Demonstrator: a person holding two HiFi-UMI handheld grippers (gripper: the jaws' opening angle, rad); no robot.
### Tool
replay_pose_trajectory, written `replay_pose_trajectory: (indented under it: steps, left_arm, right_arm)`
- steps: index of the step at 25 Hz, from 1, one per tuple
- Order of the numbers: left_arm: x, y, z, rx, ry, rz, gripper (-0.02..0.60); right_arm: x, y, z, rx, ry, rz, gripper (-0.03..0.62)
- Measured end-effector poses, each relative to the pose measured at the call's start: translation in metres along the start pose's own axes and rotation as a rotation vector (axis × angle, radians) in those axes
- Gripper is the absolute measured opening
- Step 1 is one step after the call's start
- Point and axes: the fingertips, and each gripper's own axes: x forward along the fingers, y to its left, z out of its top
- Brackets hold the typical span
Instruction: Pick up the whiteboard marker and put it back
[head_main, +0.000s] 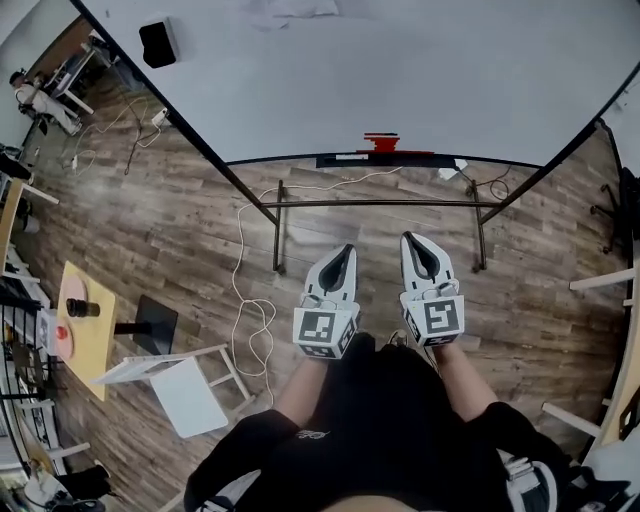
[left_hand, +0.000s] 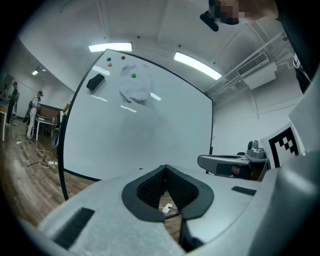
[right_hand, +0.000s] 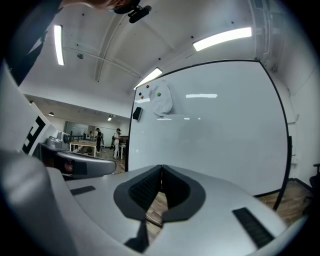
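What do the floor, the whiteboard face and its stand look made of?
Floor: wood-look planks, matt brown with grain and seams; real wood or laminate, can't tell. Whiteboard face: smooth glossy white, mirrors the ceiling lights. Stand: thin dark tubing, probably painted metal.

Floor (head_main: 180, 230): dark wood-look planks, with a white cable (head_main: 240, 262) looping across it.
Whiteboard (head_main: 400, 80): large, black-framed, on a metal stand (head_main: 380, 203). Near its top are a black eraser (head_main: 158, 42), coloured magnets (left_hand: 133, 76) and a pale sheet (left_hand: 135, 89).
Small light-wood table (head_main: 88, 335): at the left, with a white panel (head_main: 188, 398) near it.
Ceiling: white, with long strip lights (left_hand: 197, 65) and a vent unit (left_hand: 259, 69).
Walls: white.
Desks (right_hand: 82, 145): far off.
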Motion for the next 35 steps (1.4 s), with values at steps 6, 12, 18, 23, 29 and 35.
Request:
replay_pose_trajectory:
  steps: [6, 12, 18, 23, 29, 35]
  left_arm:
    - [-0.009, 0.046, -0.009, -0.023, 0.024, -0.011, 0.008]
    - [0.011, 0.057, -0.017, -0.037, 0.052, -0.042, 0.008]
    - [0.052, 0.064, -0.018, -0.01, 0.086, -0.068, 0.008]
    - [0.102, 0.076, -0.026, 0.02, 0.163, -0.066, 0.008]
    - [0.16, 0.07, -0.031, 0.061, 0.226, -0.09, 0.008]
    - [0.194, 0.067, -0.041, 0.151, 0.323, -0.072, 0.008]
  right_arm:
    - [0.028, 0.031, -0.005, -0.015, 0.016, -0.016, 0.003]
    - [0.048, 0.027, -0.008, -0.027, 0.035, -0.025, 0.003]
    - [0.076, -0.002, -0.019, 0.01, 0.051, -0.033, 0.003]
    - [0.109, -0.028, -0.025, 0.014, 0.054, -0.008, 0.003]
    - [0.139, -0.062, -0.036, 0.083, 0.069, 0.023, 0.003]
    - [0.153, -0.102, -0.053, 0.149, 0.068, 0.018, 0.003]
